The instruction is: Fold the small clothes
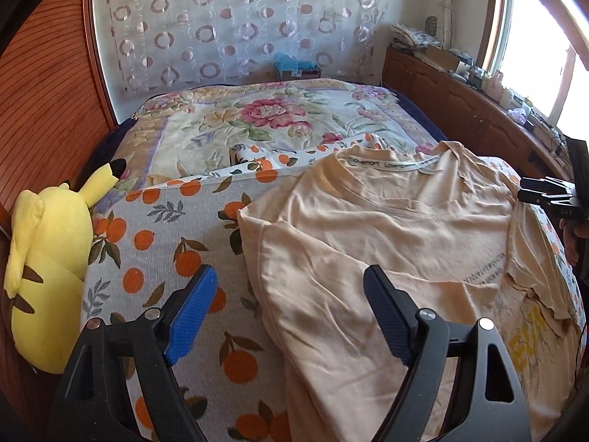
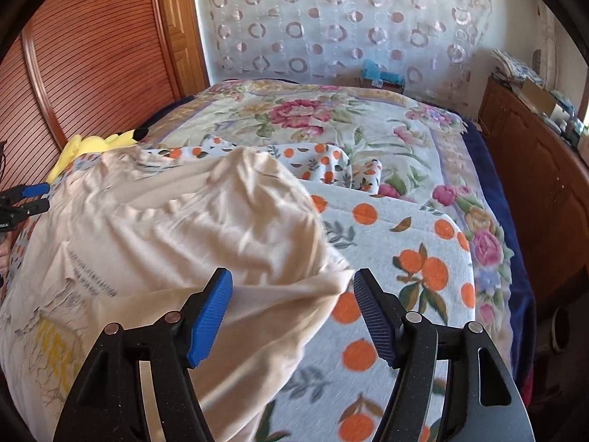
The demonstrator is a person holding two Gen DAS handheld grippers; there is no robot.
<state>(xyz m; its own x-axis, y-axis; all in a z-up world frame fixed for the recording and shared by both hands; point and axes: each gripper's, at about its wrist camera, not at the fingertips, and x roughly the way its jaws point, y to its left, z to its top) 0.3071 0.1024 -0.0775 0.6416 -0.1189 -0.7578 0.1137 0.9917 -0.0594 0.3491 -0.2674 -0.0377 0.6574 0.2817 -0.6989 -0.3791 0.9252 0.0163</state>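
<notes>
Both grippers (left gripper, right gripper) tilt down, spread, above the shirt.

I see a yellow plush toy lying at the edge of the orange-print blanket, beside a slatted wooden door. Beyond lies a floral bedspread; a circle-patterned curtain hangs behind, and a cluttered wooden cabinet stands under the window.

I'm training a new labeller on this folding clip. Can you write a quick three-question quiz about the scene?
1. True or false: the left gripper is clamped on the peach T-shirt.
2. Which toy lies beside the orange-print blanket: A) yellow plush, B) brown bear, C) doll?
3. Fill in: the right gripper has its fingers ____.

Key: 1 false; 2 A; 3 open, with the shirt's edge between them, not pressed.
</notes>
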